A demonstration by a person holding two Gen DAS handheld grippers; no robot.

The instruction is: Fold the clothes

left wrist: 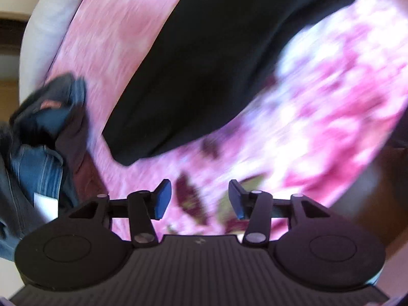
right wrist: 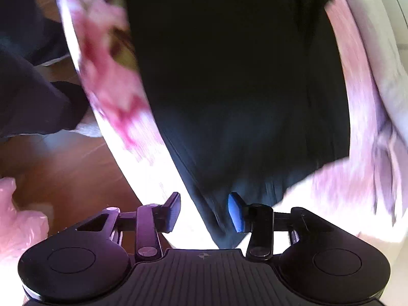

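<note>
A black garment lies spread on a pink flowered bedcover. My left gripper is open and empty, a little short of the garment's near corner. In the right wrist view the same black garment fills the middle. My right gripper is open, and the garment's near end runs between the blue pads without being pinched. Both views are blurred by motion.
A heap of jeans and dark clothes lies on the left of the bed. A white headboard or wall stands beyond. In the right wrist view a wooden floor, a dark-clad leg and a pink plastic bag are at the left.
</note>
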